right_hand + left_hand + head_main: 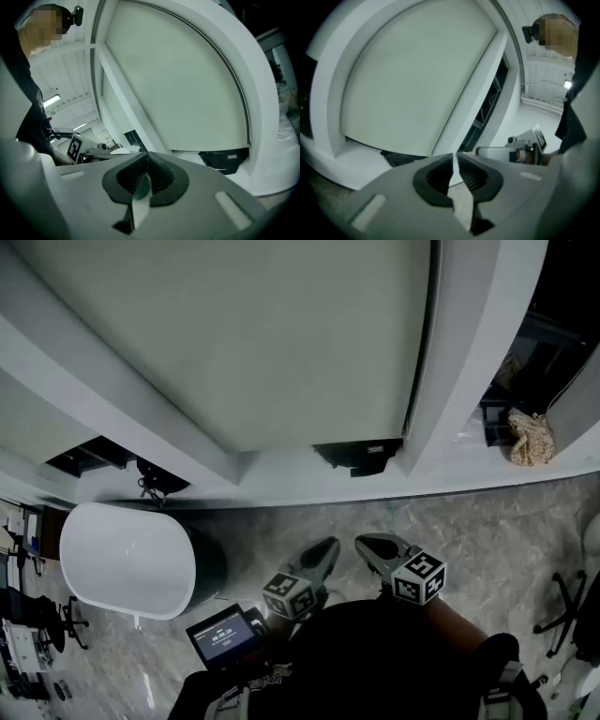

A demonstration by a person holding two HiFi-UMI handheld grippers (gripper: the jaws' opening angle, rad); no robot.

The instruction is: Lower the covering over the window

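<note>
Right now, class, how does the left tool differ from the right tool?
The left tool shows a thin slit between its jaws; the right tool has its jaws pressed together. In the head view the left tool leans rightward and the right tool leftward, so their tips converge. Both are grey, hold nothing and point towards the window covering.

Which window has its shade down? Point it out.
The middle one: its pale shade hangs almost to the sill, only a dark strip showing beneath. The window on the right is bare and dark, a crumpled cloth on its ledge.
</note>
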